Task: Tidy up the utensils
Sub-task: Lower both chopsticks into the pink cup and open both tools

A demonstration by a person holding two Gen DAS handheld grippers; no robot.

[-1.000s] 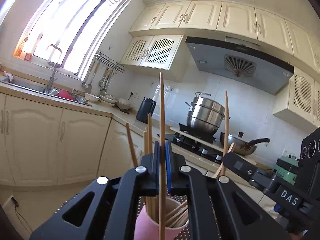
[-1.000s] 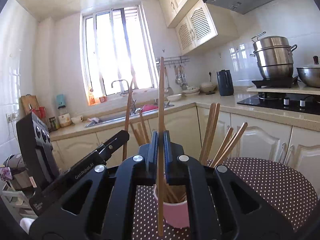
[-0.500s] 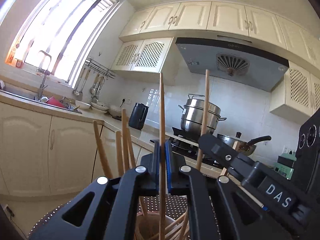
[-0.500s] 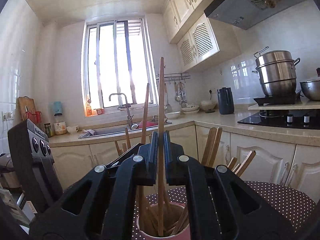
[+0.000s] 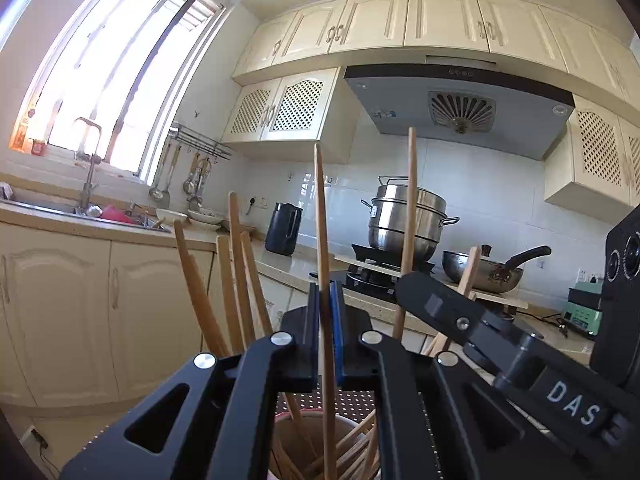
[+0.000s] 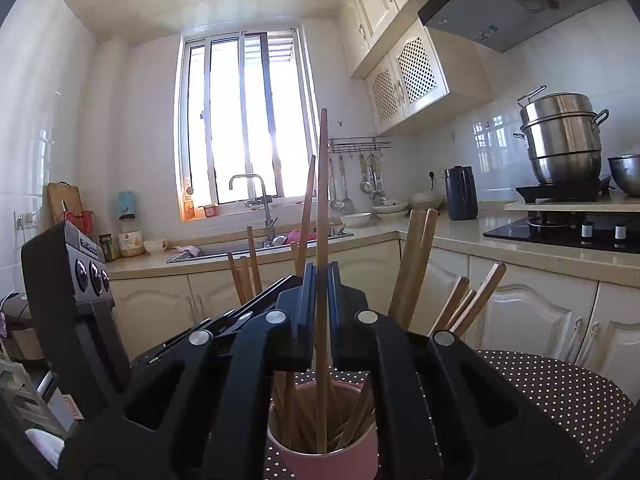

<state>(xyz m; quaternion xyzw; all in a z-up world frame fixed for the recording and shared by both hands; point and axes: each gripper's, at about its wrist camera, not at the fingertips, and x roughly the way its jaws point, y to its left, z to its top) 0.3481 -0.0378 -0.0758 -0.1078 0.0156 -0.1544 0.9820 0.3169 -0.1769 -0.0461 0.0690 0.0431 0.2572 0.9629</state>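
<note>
A pink cup (image 6: 332,460) holding several wooden chopsticks stands on a dotted tablecloth (image 6: 560,392). My right gripper (image 6: 321,276) is shut on one upright chopstick (image 6: 322,200) whose lower end reaches down into the cup. In the left wrist view my left gripper (image 5: 326,292) is shut on another upright chopstick (image 5: 322,220), its lower end inside the cup (image 5: 308,436). The two grippers meet over the cup from opposite sides. The right gripper (image 5: 460,320) shows with its chopstick (image 5: 411,200); the left gripper (image 6: 256,304) shows beside its chopstick (image 6: 307,204).
A black appliance with knobs (image 6: 68,276) stands close to the table. Behind runs a counter with a sink and tap (image 6: 256,208), a dark kettle (image 6: 461,192), and a steel steamer pot (image 6: 564,140) on the stove. Cream cabinets line the walls.
Both grippers came in over the cup and sank a little. The lower ends of both held chopsticks, earlier in front of the cup, now sit inside it. Both stay shut.
</note>
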